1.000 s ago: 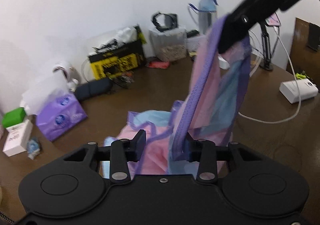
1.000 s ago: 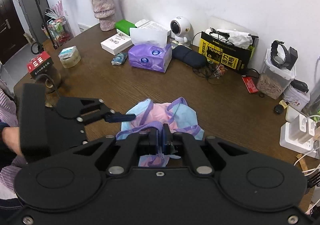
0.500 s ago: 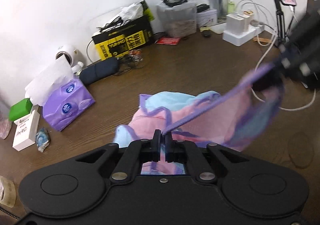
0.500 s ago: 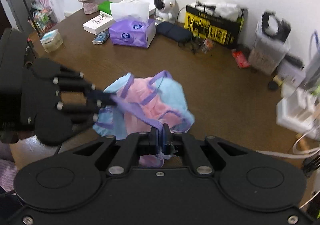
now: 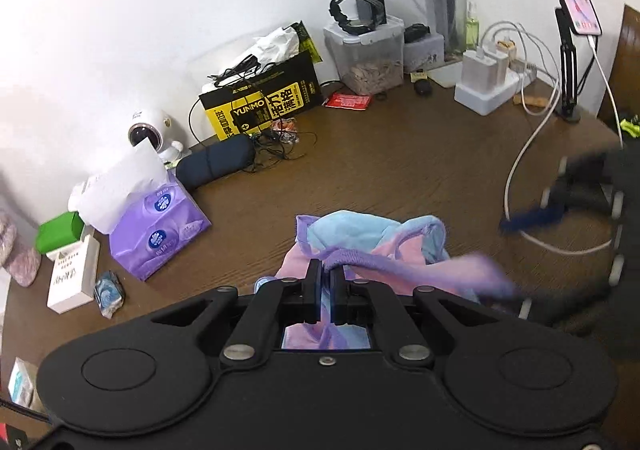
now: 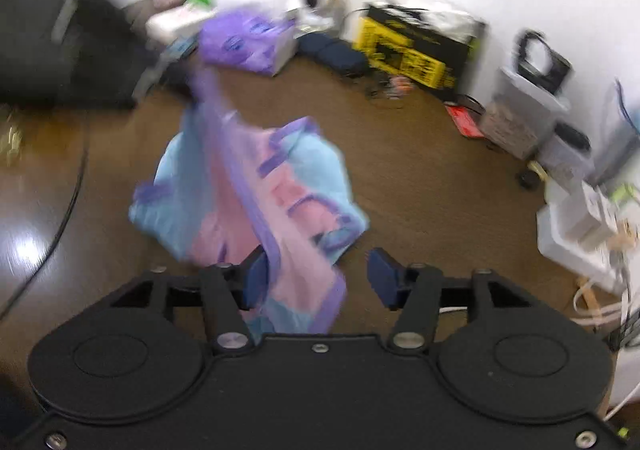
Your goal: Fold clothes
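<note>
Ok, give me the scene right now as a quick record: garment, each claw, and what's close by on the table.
garment: pink, blue and purple garment, bunched on the brown table, purple edge pulled up
left claw: shut on the garment's purple band
right claw: open, fabric draped against its left finger, nothing pinched
right wrist view: motion-blurred, details unsure
nearby left: purple tissue pack
nearby right: white cable lying on the table
task state: garment not yet folded
</note>
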